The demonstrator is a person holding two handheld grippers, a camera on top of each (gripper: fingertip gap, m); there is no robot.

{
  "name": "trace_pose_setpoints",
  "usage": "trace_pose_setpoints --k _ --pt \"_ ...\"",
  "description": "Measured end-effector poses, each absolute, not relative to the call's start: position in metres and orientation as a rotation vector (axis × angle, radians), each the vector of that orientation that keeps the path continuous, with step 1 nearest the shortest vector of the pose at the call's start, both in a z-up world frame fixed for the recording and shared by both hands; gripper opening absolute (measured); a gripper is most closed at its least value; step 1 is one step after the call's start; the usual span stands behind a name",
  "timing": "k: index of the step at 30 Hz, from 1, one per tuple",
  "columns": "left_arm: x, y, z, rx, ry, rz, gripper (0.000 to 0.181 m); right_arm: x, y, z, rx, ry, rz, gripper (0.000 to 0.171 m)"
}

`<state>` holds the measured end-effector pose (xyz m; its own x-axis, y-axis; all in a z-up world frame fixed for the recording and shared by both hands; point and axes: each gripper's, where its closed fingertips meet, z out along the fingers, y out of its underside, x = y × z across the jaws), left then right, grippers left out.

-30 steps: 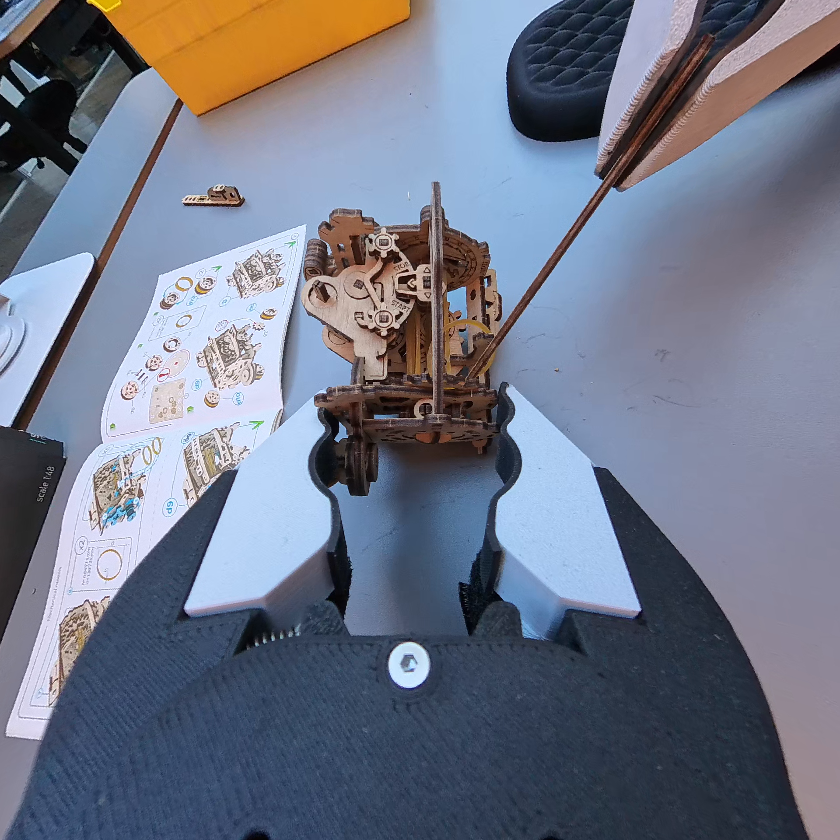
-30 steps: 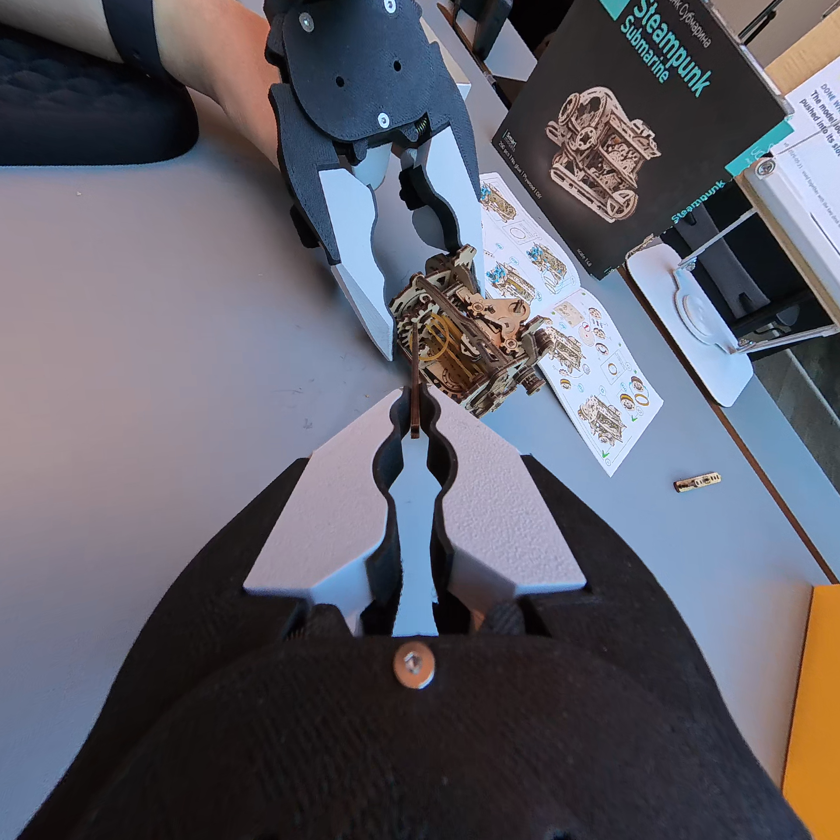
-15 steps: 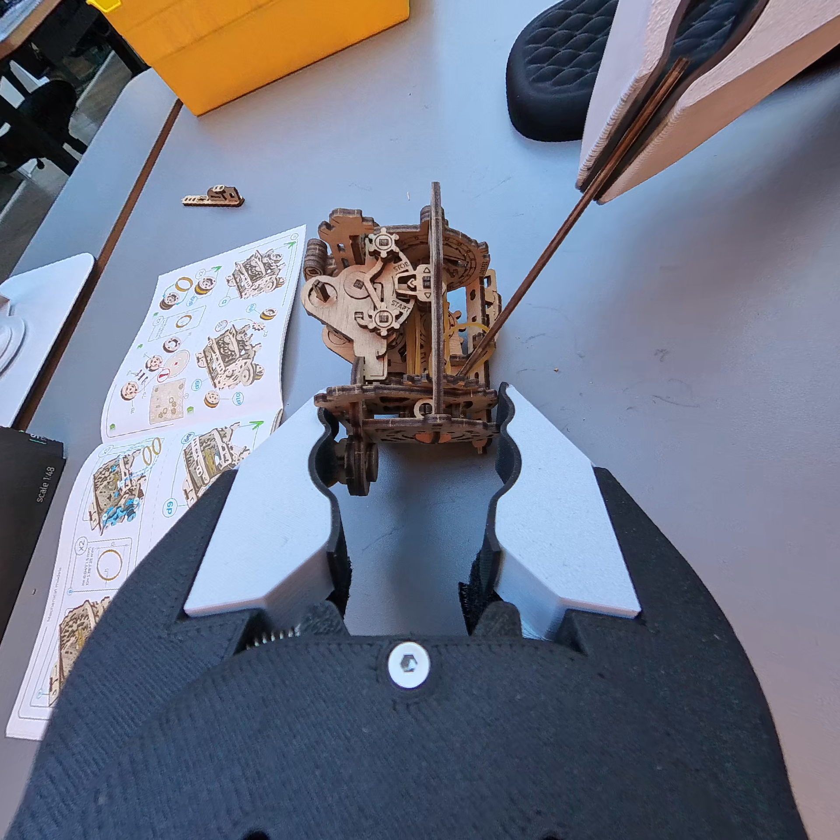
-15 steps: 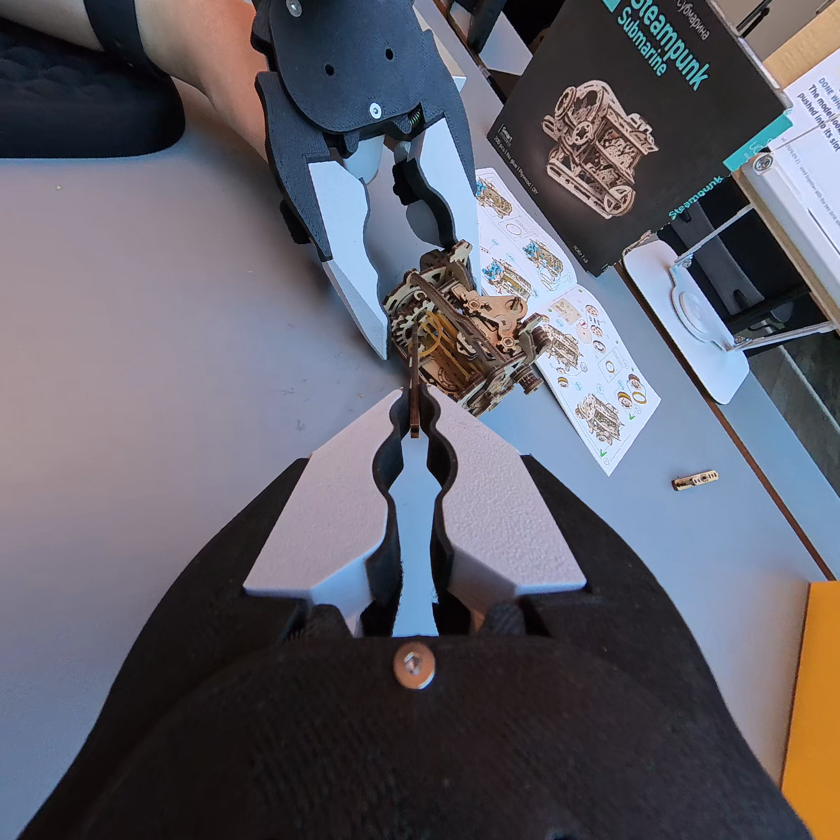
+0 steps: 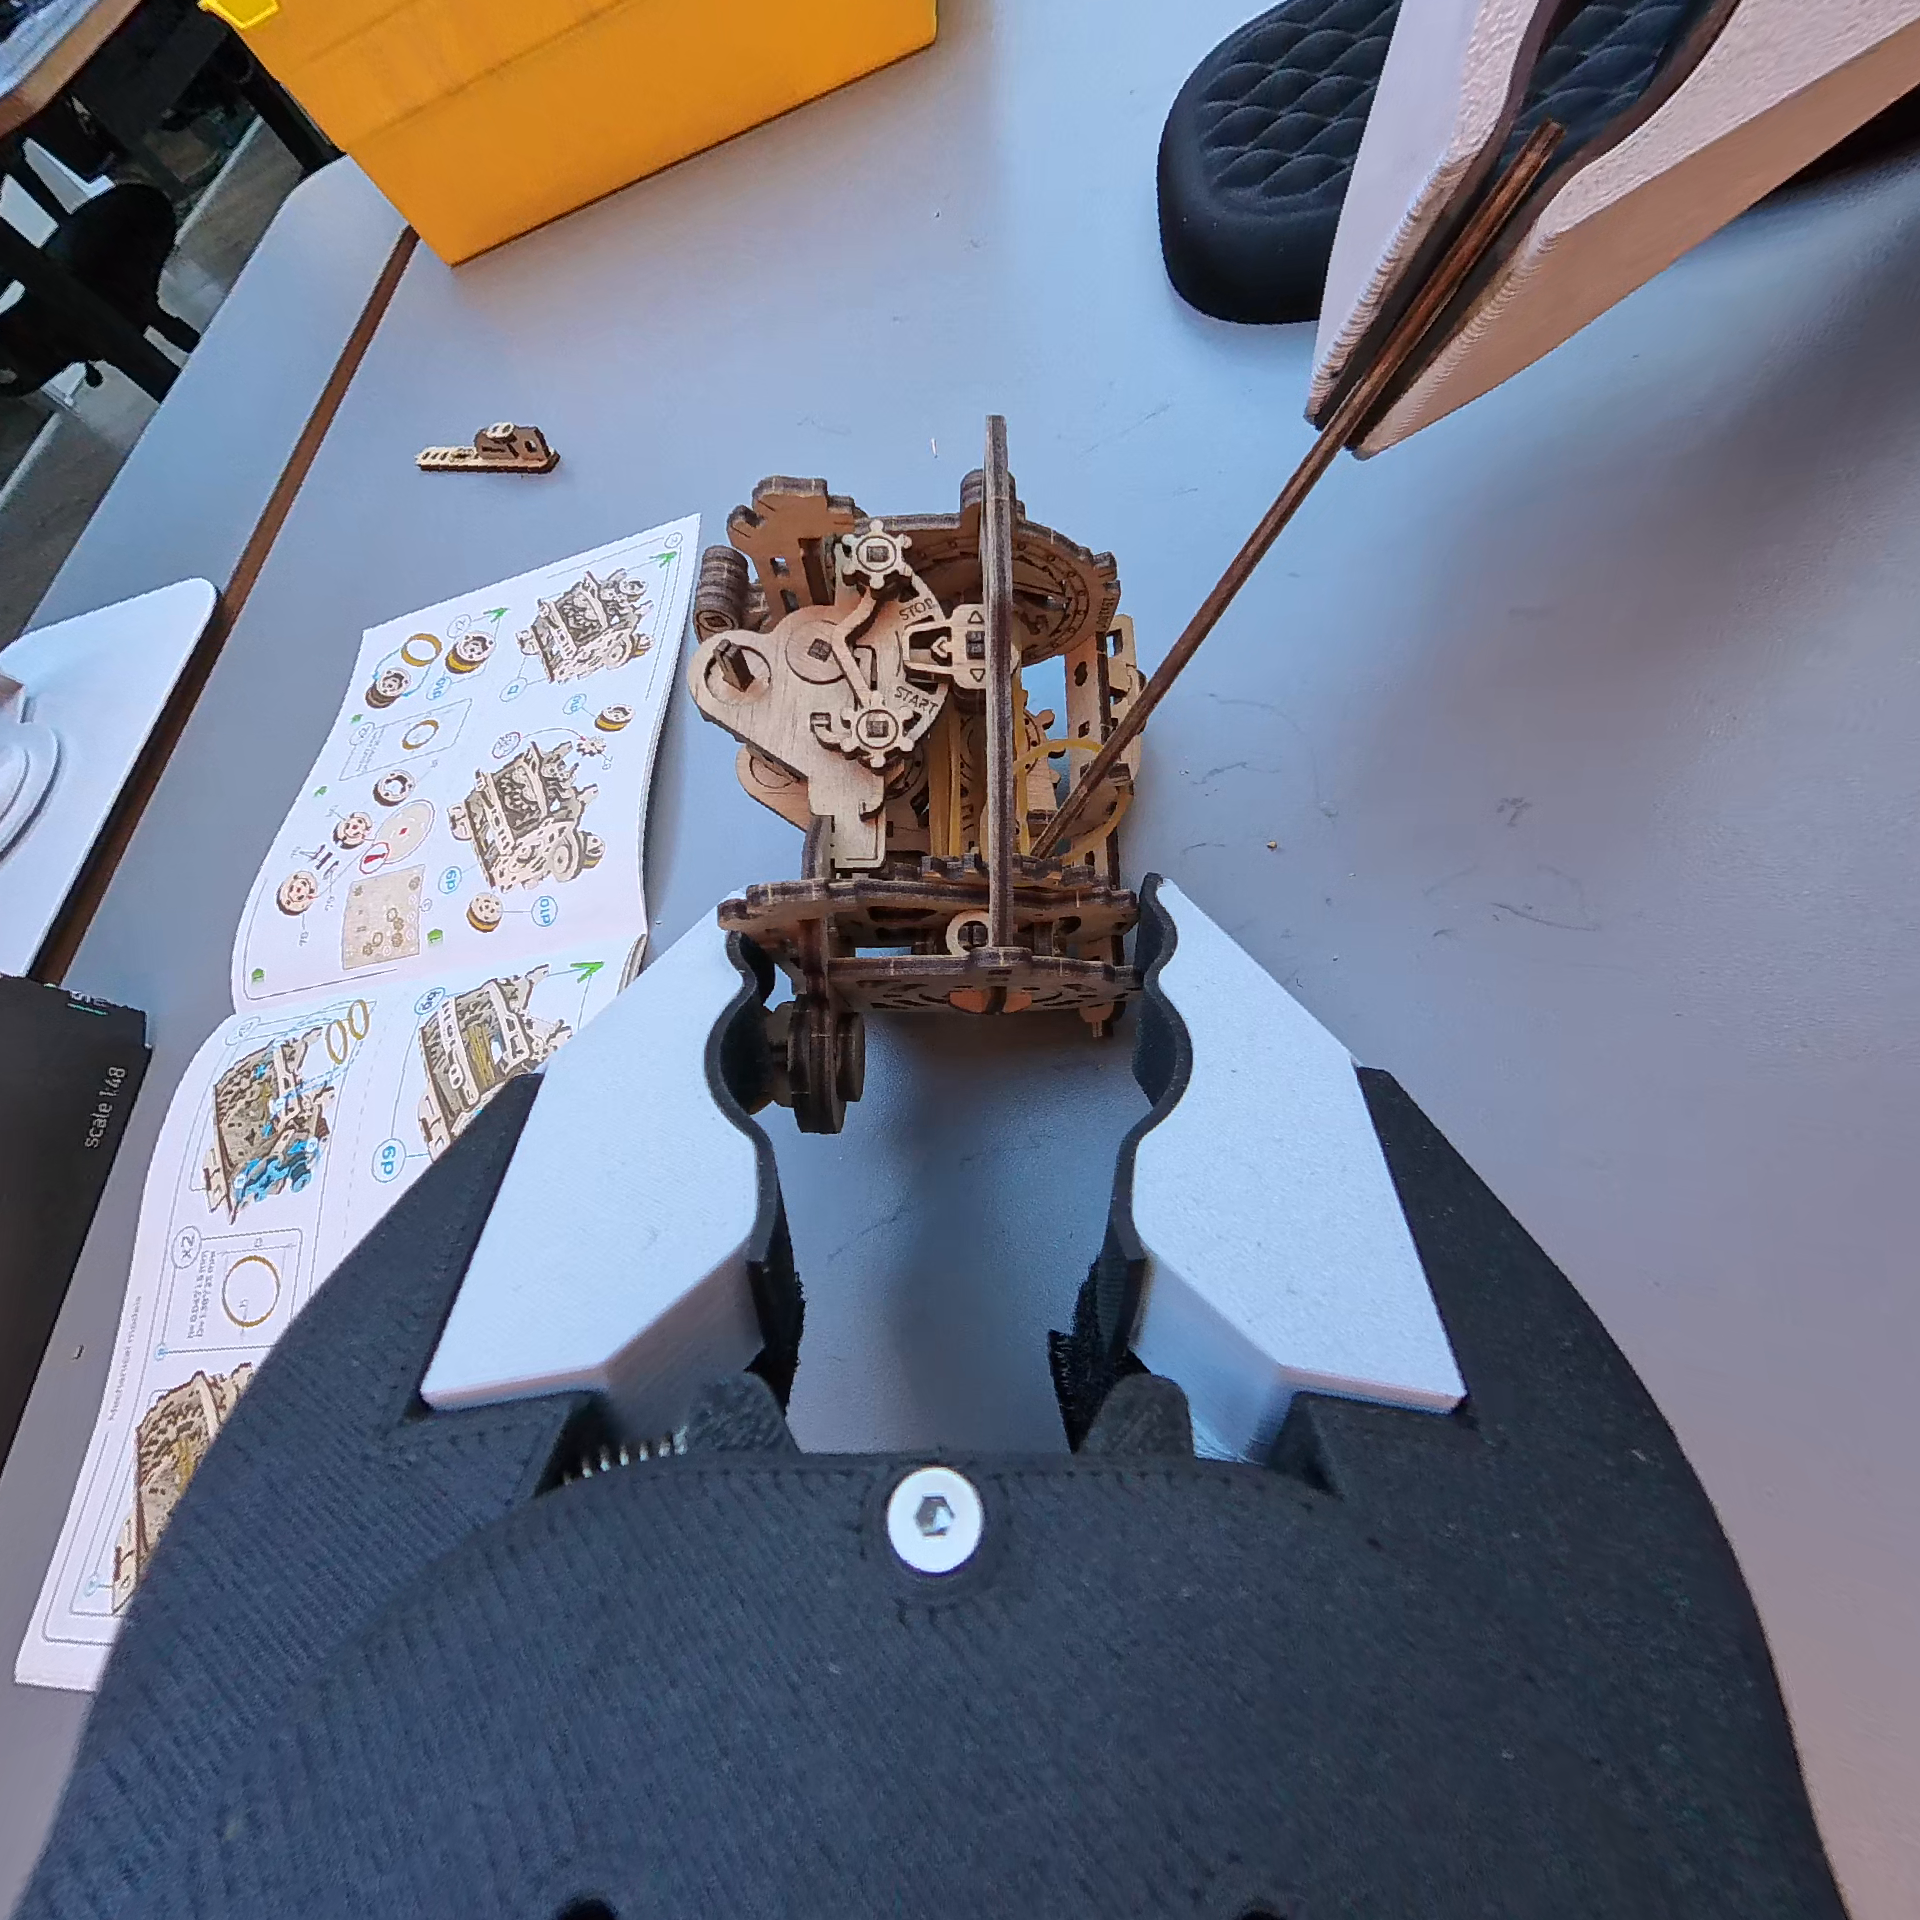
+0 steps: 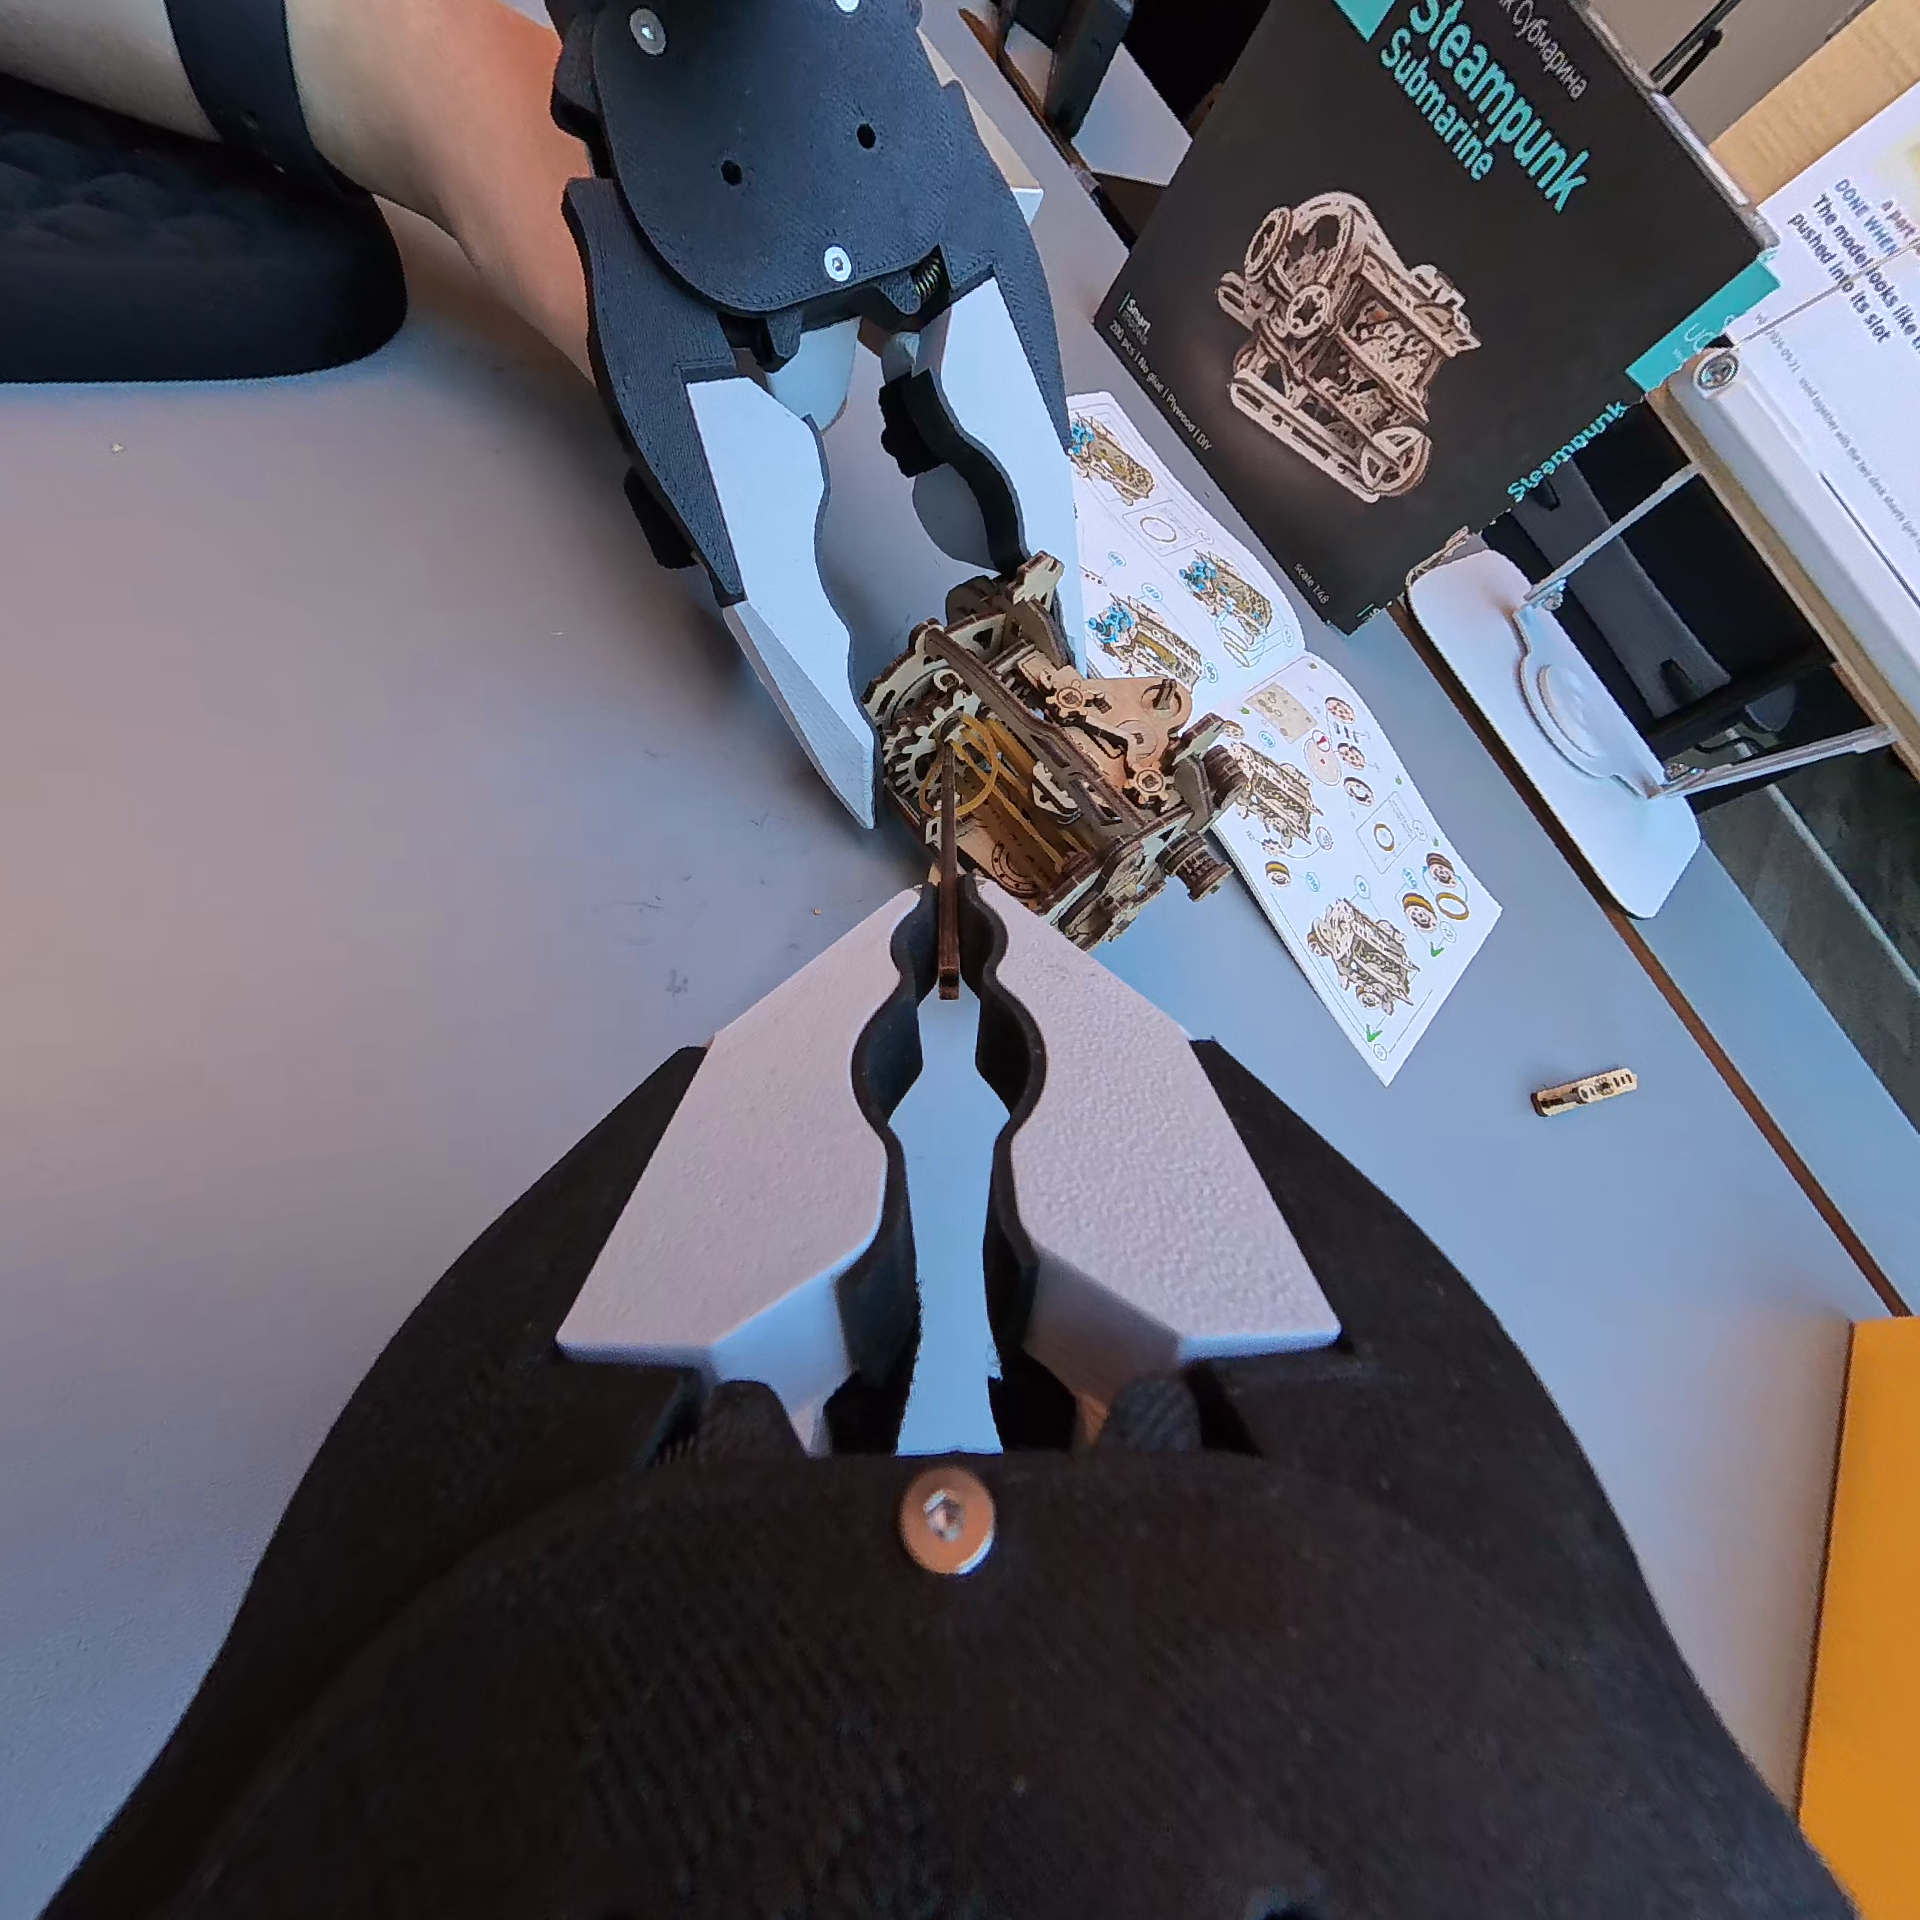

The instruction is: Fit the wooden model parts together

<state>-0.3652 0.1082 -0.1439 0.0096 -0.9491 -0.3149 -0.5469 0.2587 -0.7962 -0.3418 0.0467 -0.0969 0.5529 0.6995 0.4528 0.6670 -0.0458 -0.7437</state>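
The wooden gear model (image 5: 883,707) stands on the grey table (image 5: 1558,1039). My left gripper (image 5: 940,935) is shut on the model's near end plate, one finger on each side. It also shows in the right wrist view (image 6: 961,717), flanking the model (image 6: 1081,790). My right gripper (image 6: 948,904) is shut on a thin dark wooden stick (image 6: 948,831). In the left wrist view the right gripper (image 5: 1340,416) comes in from the upper right. The stick (image 5: 1195,644) slants down into the model, its tip beside a yellow rubber band.
An open instruction booklet (image 5: 447,831) lies left of the model. A small loose wooden part (image 5: 488,452) lies beyond it. A yellow box (image 5: 623,104), a black cushion (image 5: 1268,156), a black kit box (image 6: 1434,260) and a white stand base (image 6: 1558,748) ring the work area. Some 9 cm of space lies between my two pairs of fingers.
My right gripper has shifted slightly toward the model, and the stick's tip has slid a little further in among the gears. The left gripper and the model have stayed put.
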Motion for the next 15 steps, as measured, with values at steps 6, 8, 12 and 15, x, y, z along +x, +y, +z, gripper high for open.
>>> trace_pose_setpoints --k 6,8,12,15 --pt "-0.3653 0.1082 -0.1439 -1.402 1.655 -0.578 0.069 -0.3404 0.0451 -0.0962 -1.746 -1.143 0.020 0.002" --pt "-0.3653 0.1083 -0.1439 -1.401 1.655 -0.577 0.069 -0.3404 0.0447 -0.0952 -1.744 -1.144 0.020 0.002" --pt "-0.3651 0.1078 -0.1425 -1.403 1.646 -0.588 0.070 -0.3408 0.0439 -0.0939 -1.735 -1.146 0.021 0.001" --pt "-0.3657 0.1095 -0.1390 -1.412 1.620 -0.605 0.072 -0.3404 0.0427 -0.0918 -1.724 -1.142 0.032 0.002"
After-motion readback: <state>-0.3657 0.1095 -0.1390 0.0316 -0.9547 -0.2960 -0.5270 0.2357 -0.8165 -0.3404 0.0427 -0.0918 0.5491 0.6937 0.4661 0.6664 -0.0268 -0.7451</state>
